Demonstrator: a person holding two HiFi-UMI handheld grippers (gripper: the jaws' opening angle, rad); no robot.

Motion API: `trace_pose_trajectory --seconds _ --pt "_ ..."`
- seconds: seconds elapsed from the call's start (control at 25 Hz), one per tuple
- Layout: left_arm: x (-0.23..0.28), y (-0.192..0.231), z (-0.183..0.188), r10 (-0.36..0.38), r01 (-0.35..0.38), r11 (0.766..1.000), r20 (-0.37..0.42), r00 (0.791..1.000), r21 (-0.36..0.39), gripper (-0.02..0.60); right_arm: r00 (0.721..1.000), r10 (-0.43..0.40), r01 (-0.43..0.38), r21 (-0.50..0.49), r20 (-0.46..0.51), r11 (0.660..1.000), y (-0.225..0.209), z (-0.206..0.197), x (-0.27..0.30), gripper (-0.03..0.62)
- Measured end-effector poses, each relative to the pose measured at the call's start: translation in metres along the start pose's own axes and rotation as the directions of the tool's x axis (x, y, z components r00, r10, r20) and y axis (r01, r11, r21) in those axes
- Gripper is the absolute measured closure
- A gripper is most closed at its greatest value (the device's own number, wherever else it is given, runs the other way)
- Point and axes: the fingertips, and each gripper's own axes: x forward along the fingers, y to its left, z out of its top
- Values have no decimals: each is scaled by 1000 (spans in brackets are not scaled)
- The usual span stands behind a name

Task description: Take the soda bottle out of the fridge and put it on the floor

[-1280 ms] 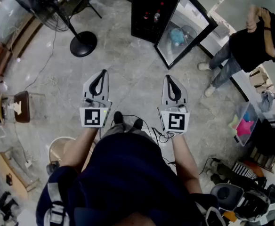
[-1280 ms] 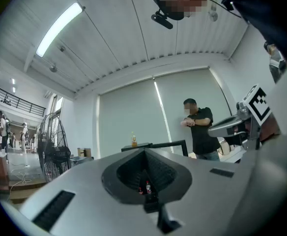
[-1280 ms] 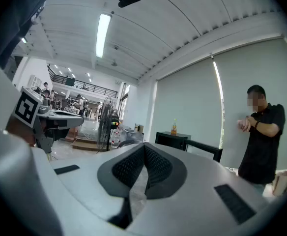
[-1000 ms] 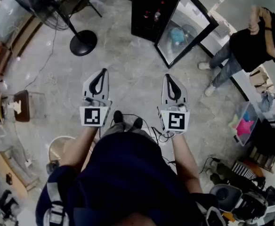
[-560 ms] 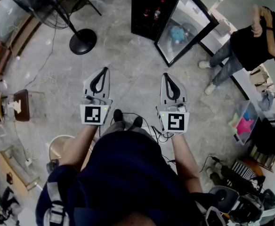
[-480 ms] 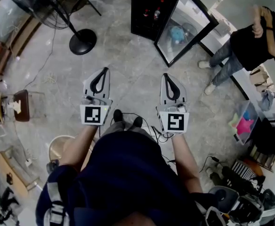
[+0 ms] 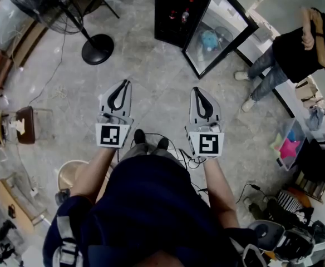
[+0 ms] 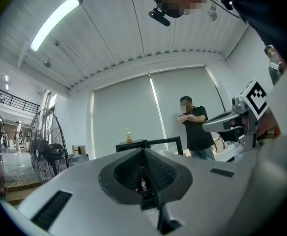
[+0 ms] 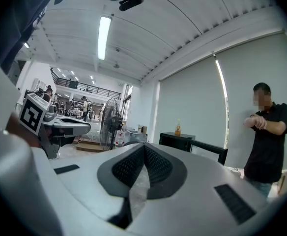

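Observation:
A black fridge (image 7: 171,13) stands ahead on the floor with its glass door (image 7: 218,32) swung open to the right. Small bottles (image 7: 177,16) show on its dark shelves; I cannot tell which is the soda bottle. One small bottle (image 8: 143,184) shows through the gap behind the left jaws. Another bottle (image 9: 177,128) stands on top of the fridge. My left gripper (image 7: 124,83) and right gripper (image 7: 198,90) are held side by side, level, well short of the fridge. Both are shut with nothing in them.
A standing fan (image 7: 98,50) is at the left of the fridge. A person (image 7: 296,49) stands to the right of the open door. A stool (image 7: 73,174), boxes and cables lie around the person's feet; a bin with toys (image 7: 287,146) sits at right.

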Motion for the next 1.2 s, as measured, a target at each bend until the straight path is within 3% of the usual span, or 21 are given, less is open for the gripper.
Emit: trace_pose_trajectory --seconds 0.28,0.32,0.4,0.8,1.2 --pt "8 -2 3 -8 8 1000 8 1000 9 552 1000 3 -3 1 3 1000 -8 1 0 577" --pt "9 -3 2 -14 14 1000 4 1000 7 531 1000 3 -3 2 5 1000 -9 1 0 577" --pt "13 -2 1 -24 24 1000 -5 1000 -6 420 1000 3 -3 6 4 1000 -10 1 1 577" --pt "18 -5 0 -27 26 1000 2 1000 14 290 1000 4 -5 20 17 1000 -18 0 -10 577" --pt "44 -13 -5 -3 3 1000 0 1000 23 282 998 55 -55 39 2 998 -44 -9 -11 576"
